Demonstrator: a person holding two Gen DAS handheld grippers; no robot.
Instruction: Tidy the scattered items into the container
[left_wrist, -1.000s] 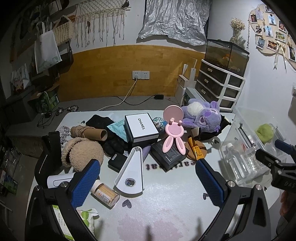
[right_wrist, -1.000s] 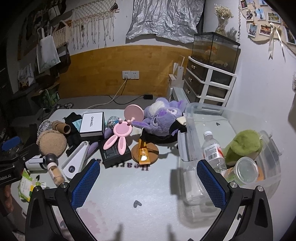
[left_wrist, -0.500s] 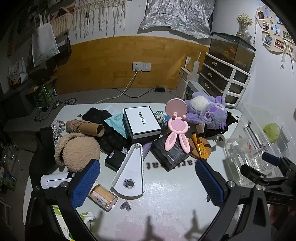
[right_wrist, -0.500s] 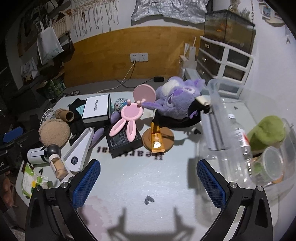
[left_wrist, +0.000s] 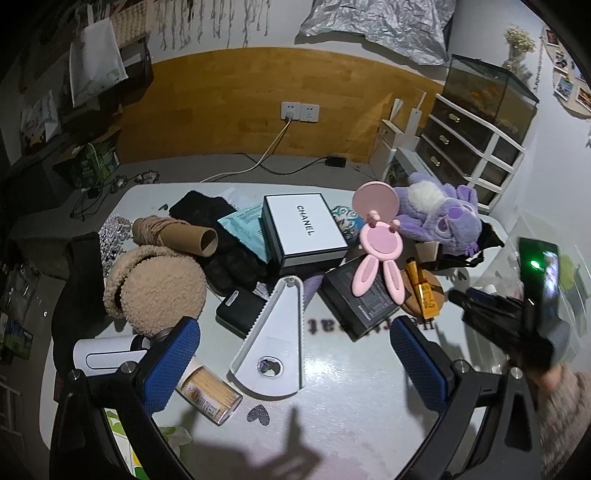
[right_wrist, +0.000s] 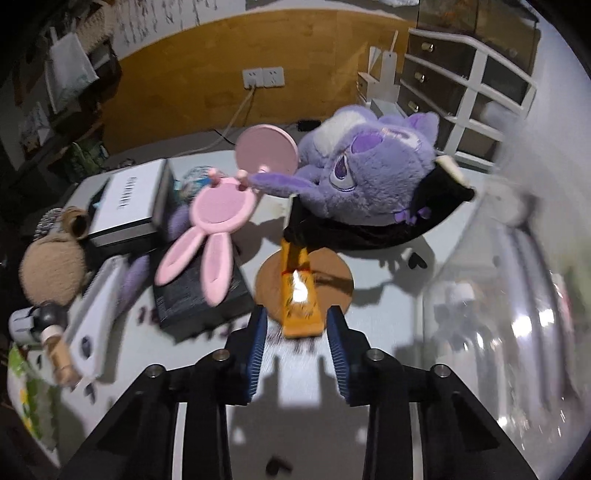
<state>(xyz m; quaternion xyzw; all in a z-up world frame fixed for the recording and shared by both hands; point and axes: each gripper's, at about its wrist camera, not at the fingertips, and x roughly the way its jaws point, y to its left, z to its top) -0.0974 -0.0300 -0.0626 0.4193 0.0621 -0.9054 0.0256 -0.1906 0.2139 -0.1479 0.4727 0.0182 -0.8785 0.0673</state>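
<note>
Both pairs of jaws are spread apart with nothing between them. On the right gripper (right_wrist: 295, 334) the gap is narrower, and the near end of the orange tube (right_wrist: 298, 295) sits just ahead of its blue pads (right_wrist: 257, 343), about in line with the gap but not inside it. That tube lies across a round brown coaster (right_wrist: 334, 282). Farther ahead is the purple plush toy (right_wrist: 364, 173), and ahead to the left the pink bunny mirror (right_wrist: 218, 218) rests on a black box (right_wrist: 199, 299). Off to the right of the jaws is the clear container (right_wrist: 513, 332), blurry in this view. The left gripper (left_wrist: 295, 360) is spread wide over the white table (left_wrist: 343, 380). A white wedge-shaped tool (left_wrist: 275, 334) lies just ahead between its pads, a fluffy tan hat (left_wrist: 155, 290) is ahead to the left, and a white CHANEL box (left_wrist: 304, 229) sits farther ahead.
</note>
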